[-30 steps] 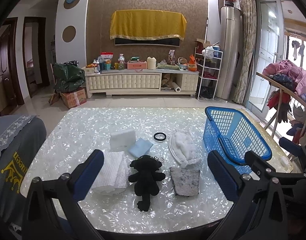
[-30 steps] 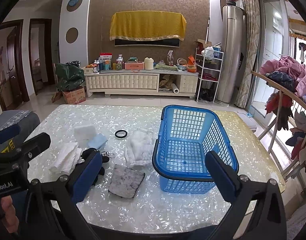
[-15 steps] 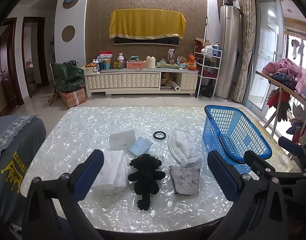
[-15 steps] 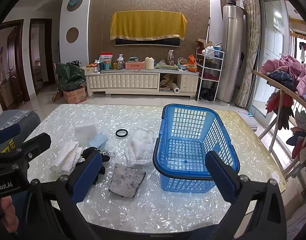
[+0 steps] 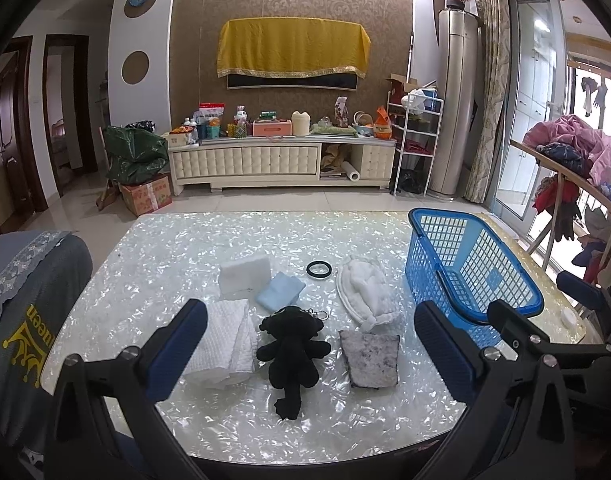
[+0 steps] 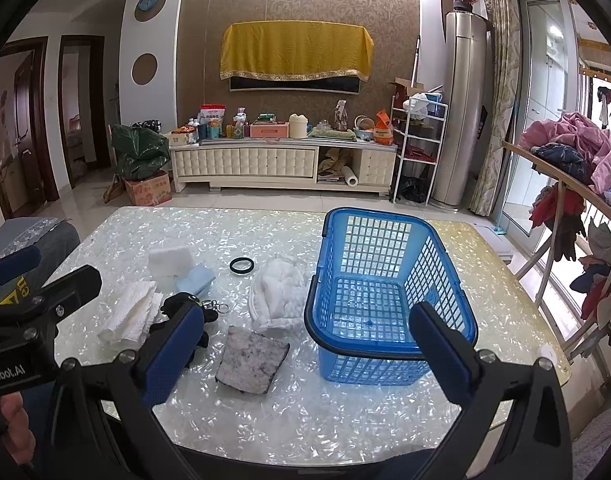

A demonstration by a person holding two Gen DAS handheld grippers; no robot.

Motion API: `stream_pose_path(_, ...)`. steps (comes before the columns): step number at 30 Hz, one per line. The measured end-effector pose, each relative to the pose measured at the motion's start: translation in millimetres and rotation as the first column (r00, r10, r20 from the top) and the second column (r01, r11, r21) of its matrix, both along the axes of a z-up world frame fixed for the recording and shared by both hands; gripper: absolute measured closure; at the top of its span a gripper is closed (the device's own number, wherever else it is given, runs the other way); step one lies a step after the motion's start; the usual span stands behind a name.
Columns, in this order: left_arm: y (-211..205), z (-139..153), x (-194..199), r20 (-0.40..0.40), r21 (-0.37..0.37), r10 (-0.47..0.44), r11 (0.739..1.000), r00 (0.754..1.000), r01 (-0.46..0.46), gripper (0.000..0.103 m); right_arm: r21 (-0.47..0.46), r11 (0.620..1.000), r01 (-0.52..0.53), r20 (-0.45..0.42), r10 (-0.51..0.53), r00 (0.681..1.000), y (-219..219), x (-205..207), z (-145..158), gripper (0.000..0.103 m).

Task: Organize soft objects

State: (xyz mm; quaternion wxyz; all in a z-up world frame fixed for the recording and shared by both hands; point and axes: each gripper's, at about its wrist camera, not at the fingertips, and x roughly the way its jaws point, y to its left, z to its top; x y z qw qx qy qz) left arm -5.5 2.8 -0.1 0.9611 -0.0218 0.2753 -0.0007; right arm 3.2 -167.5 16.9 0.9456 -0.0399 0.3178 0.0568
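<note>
Both claws are held spread and empty above the near edge of the pearly white tabletop [image 5: 153, 264]: the left claw [image 5: 305, 348] faces the soft items, the right claw [image 6: 305, 344] the empty blue plastic lattice basket [image 6: 385, 280]. Nothing has been placed inside it yet. A black plush toy [image 5: 291, 346], a folded white waffle towel [image 5: 225, 340], a grey felt square [image 5: 371, 358] and a fluffy white bundle [image 5: 363, 288] are laid close together, so a neighbour could be snagged. The light basket might be nudged off the right side.
</note>
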Motion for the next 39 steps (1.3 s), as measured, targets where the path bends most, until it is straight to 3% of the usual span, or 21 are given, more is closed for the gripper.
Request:
stream_pose_path(29,-0.7,6.0,15.5,-0.031,-0.015,-0.017,1.0,0.999,0.017,0.0,-0.013,1.0,-0.008,0.005,0.008,1.0,-3.9,12.1,8.2,0.0)
stream_pose_path(39,11.9,4.5,33.5,-0.077,0.044,0.012,0.999,0.997,-0.009,0.0,-0.029,1.0,0.001,-0.019,-0.001,1.0,-11.0,28.9,12.2,0.0)
